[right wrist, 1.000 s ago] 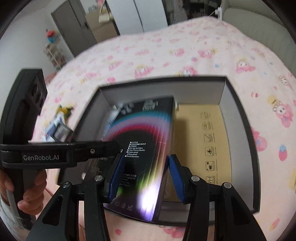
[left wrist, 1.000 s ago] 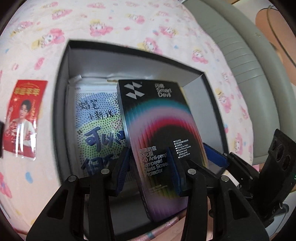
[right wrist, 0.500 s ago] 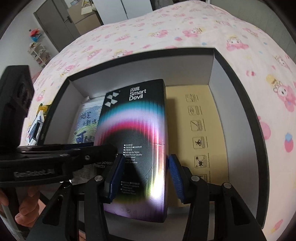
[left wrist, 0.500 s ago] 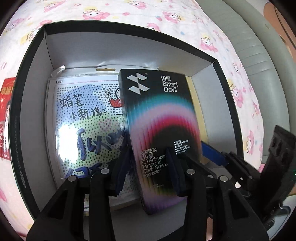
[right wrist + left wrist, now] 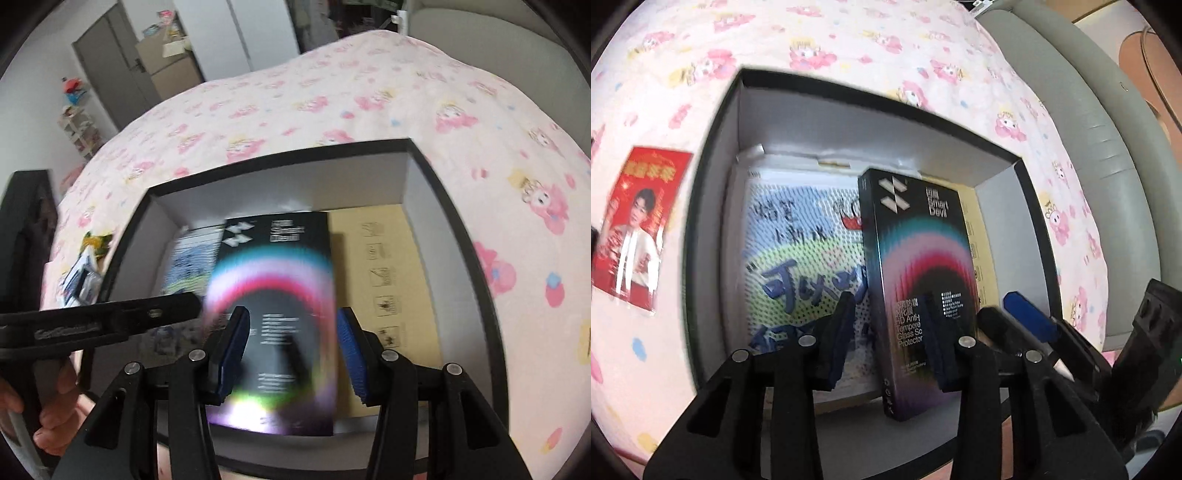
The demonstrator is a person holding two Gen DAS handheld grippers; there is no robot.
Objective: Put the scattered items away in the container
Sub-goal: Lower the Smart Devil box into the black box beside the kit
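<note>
A black "Smart Devil" screen-protector box (image 5: 916, 258) (image 5: 277, 258) lies inside the black-rimmed container (image 5: 849, 129) (image 5: 295, 184), partly over a printed cartoon packet (image 5: 798, 258) (image 5: 188, 258). My left gripper (image 5: 886, 332) hangs open above the box's near end, one pad over its face and the other off its left edge. Beside it, my right gripper (image 5: 291, 339) is also open above the same end, its right pad just past the box's edge. Each gripper shows in the other's view: the left one (image 5: 110, 321), the right one's blue pad (image 5: 1027, 317).
A red photo card (image 5: 635, 229) lies on the pink cartoon bedspread (image 5: 849, 44) left of the container. More small items (image 5: 81, 273) lie on the bed by the left wall. Bare brown cardboard (image 5: 376, 266) shows on the container's right. A grey padded edge (image 5: 1089, 110) borders the bed. A hand (image 5: 55, 424) holds the left gripper.
Both grippers dipped low into the container half a second ago and have now pulled back up and away. The box stays lying inside.
</note>
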